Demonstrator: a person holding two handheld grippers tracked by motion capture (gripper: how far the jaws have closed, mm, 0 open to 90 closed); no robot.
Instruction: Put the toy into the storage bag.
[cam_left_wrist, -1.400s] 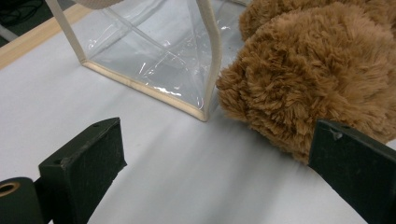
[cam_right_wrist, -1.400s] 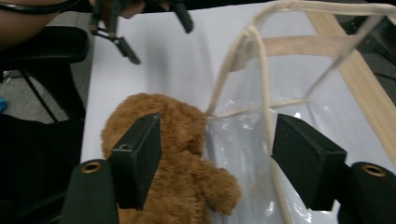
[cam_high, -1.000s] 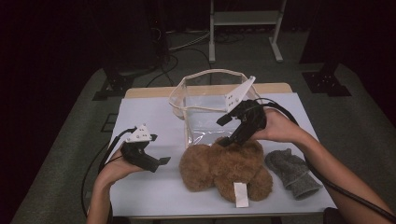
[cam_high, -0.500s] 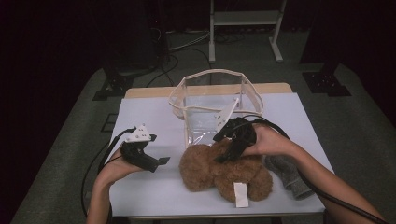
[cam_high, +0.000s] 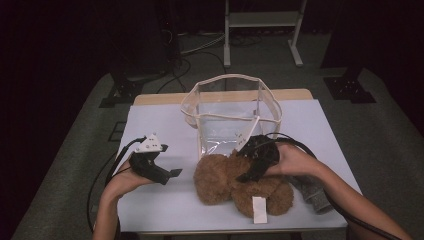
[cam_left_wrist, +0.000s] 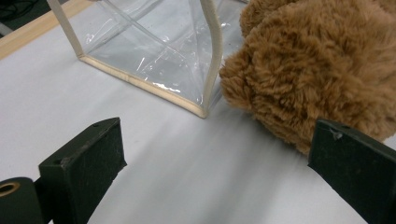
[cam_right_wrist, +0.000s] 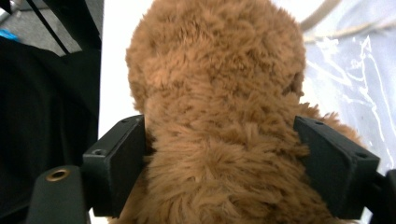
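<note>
From above, the brown plush bear lies on the white table near the front edge, just in front of the clear plastic bag, with a grey glove close at its right. The right hand reaches in from the right, its forearm slanting across the glove, and tips the right gripper down onto the bear's middle. The left hand rests on the table well to the left, its left gripper pointing level toward the bear, clear of it. Along the left gripper's own view, its jaws stand wide over bare cloth, the bear's furry head ahead at right, touching the bag's corner. Along the right gripper's view, the jaws have just been opening and now straddle the bear's body, fur brushing both pads.
</note>
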